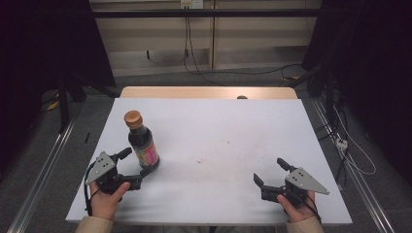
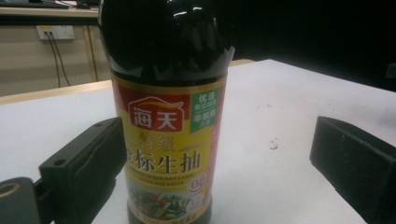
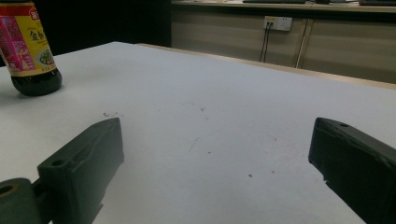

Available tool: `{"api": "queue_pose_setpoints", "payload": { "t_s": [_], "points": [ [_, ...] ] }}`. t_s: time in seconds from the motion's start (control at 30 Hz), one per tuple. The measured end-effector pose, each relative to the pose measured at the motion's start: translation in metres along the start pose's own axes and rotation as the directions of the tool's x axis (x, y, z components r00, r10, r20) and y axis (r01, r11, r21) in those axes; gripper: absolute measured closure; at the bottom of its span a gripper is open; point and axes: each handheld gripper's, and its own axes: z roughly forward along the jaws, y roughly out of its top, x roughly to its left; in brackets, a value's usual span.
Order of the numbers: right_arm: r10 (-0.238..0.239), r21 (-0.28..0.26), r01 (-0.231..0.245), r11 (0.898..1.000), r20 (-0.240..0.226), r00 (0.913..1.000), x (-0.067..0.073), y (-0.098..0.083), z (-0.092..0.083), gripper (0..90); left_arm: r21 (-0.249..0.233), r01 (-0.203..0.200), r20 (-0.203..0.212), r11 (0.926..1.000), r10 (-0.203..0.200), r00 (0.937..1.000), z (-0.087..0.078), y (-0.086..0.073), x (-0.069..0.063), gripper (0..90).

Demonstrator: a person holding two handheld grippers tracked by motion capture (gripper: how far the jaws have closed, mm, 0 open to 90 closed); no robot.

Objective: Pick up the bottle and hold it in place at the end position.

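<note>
While upright, dark sauce bottle (image 1: pixel 142 143) shows yellow label.

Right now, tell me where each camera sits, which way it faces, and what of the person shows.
High view: above the person's side, looking forward and down on the white table; both hands show, with the left gripper and right gripper.
Left gripper view: rides the left gripper, facing the soy sauce bottle standing between its open jaws.
Right gripper view: rides the right gripper, looking low across the table; jaws open, nothing between them.
Shared: all three views show the bottle and the table.
</note>
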Motion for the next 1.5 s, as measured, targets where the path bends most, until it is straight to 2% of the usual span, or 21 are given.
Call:
{"api": "queue_pose_setpoints", "payload": {
  "t_s": [0.1,0.3,0.77,0.97,1.17,1.2,1.33,1.5],
  "points": [
    [0.000,0.002,0.000,1.000,-0.001,1.0000,0.000,0.000,0.000,2.7,0.000,-0.006,0.001,1.0000,0.006,1.0000,0.000,0.001,0.000,3.4],
    [0.000,0.005,0.000,1.000,-0.003,1.0000,0.000,0.000,0.001,2.7,0.005,0.009,0.001,1.0000,-0.009,1.0000,0.001,0.002,0.001,3.4],
    [0.000,0.018,0.000,1.000,-0.001,1.0000,0.000,-0.001,0.002,3.0,0.000,-0.018,-0.023,0.9998,0.018,0.9996,0.004,0.009,0.002,3.5],
    [0.000,0.018,0.000,1.000,0.012,0.9999,-0.001,-0.001,0.001,3.0,-0.002,-0.025,-0.052,0.9997,0.025,0.9983,0.007,0.013,0.001,3.5],
    [0.001,0.021,-0.001,1.000,0.001,1.0000,-0.001,-0.001,0.003,3.1,0.006,-0.016,-0.079,0.9998,0.017,0.9967,0.013,0.014,0.003,3.5],
    [-0.001,0.021,0.001,1.000,0.001,1.0000,0.000,-0.001,0.003,3.1,-0.010,-0.013,-0.096,0.9999,0.012,0.9953,0.014,0.016,0.004,3.6],
    [0.001,0.023,-0.001,1.000,-0.005,1.0000,0.000,-0.001,0.006,3.5,-0.017,-0.013,-0.108,0.9998,0.011,0.9941,0.020,0.021,0.005,3.9],
    [-0.005,0.022,0.005,1.000,-0.009,0.9999,0.001,0.000,0.008,3.7,0.011,0.005,-0.134,0.9999,-0.004,0.9909,0.032,0.018,0.008,4.1]
  ]
}}
